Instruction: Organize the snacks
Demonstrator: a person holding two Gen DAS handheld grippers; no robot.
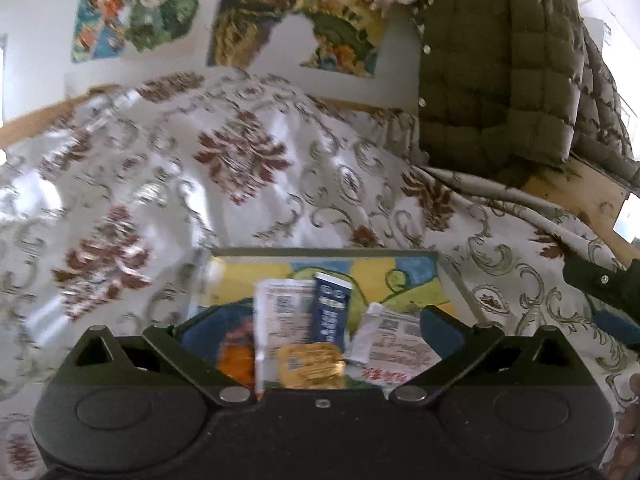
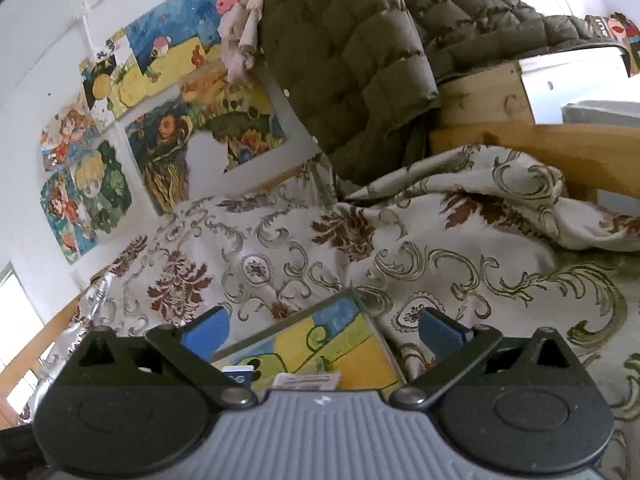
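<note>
Floral white-and-brown bedspread (image 1: 248,168) beneath colourful painted rectangular tray (image 1: 256,272). White printed snack packets (image 1: 282,312), dark blue packet (image 1: 330,308), gold foil packet (image 1: 310,366) lying inside tray. Left gripper (image 1: 316,332) and right gripper (image 2: 322,334): jaws spread wide, empty.

Both my wrist cameras look low across the bed (image 1: 240,160), sharing the painted tray (image 1: 360,272) close below.

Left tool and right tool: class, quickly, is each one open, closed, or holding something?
Left tool: open, holding nothing; snack packets lie beyond it.
Right tool: open, holding nothing.
</note>
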